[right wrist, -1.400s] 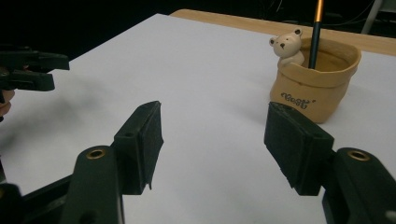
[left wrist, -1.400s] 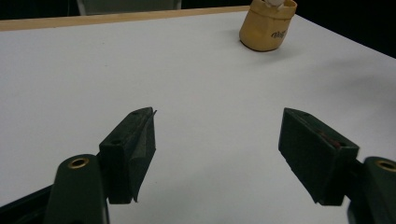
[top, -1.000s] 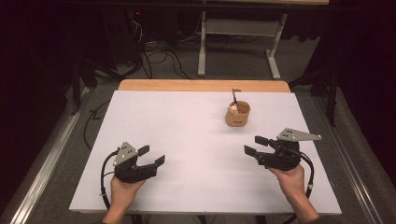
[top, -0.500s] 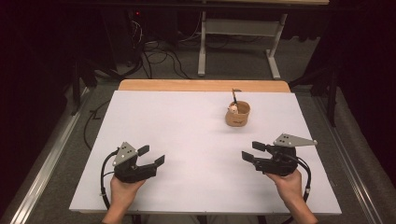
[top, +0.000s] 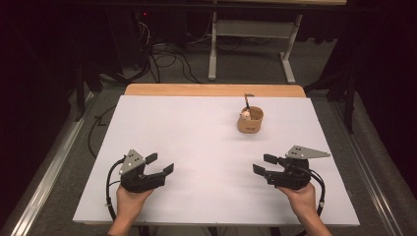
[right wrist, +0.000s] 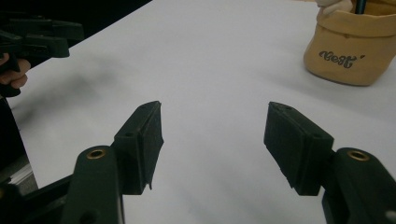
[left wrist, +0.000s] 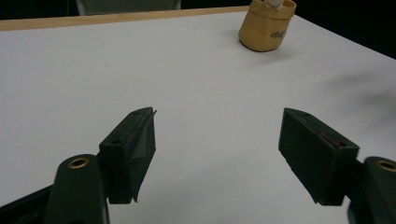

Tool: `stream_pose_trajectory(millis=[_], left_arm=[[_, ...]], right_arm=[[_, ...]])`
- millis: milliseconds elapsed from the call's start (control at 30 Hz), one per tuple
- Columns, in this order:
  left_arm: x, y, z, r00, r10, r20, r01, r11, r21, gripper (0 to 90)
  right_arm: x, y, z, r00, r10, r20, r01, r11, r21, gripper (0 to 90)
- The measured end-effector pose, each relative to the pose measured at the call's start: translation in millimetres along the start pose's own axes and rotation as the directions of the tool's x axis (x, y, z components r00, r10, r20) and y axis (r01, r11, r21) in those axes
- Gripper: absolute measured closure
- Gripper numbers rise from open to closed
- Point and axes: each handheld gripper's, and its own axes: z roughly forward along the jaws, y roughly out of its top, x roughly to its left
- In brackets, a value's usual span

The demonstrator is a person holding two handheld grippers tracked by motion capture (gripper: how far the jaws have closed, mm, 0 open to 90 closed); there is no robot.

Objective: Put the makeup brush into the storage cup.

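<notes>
Two tools wide, pouch ahead of the right one

Both tools rest low over the white desk (top: 196, 147) near its front edge, each held in a hand. Left tool (top: 160, 164): jaws spread wide, nothing between them; confirmed in the left gripper view (left wrist: 217, 149). Right tool (top: 263, 164): jaws equally wide, nothing held; same in the right gripper view (right wrist: 215, 144).

Object in play: a small tan pouch (top: 250, 119) standing upright on the far right part of the desk, with a dark stick-like item (top: 247, 101) rising from its mouth and something pale (top: 244, 114) tucked beside it. What the pale item is cannot be resolved.

Key relation: the pouch lies beyond the right tool, slightly toward the desk's centre, well apart from it. From the left tool it sits far across on a diagonal. In the right gripper view the pouch (right wrist: 355, 46) appears up and right of the jaws, so that tool is not yet aimed at it.

Judgement: the right hand is the nearer one; a reach would need a forward move with a turn toward the pouch. The stick's long axis runs near vertical, tilted a little.
</notes>
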Motion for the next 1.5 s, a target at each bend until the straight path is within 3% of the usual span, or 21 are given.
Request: stream_pose_trajectory(millis=[1100, 1500], left_arm=[[-0.6, -0.1, 0.1, 1.0000, 0.002, 0.004, -0.002, 1.0000, 0.002, 27.7], [-1.2, -0.3, 0.5, 1.0000, 0.003, 0.006, -0.003, 1.0000, 0.004, 27.7]], right_arm=[[-5.3, -17.2, 5.7, 0.9976, -0.001, 0.069, -0.001, 1.000, 0.029, 39.1], [-7.0, -22.3, 7.6, 0.9948, -0.030, 0.097, 0.026, 0.999, 0.036, 39.1]])
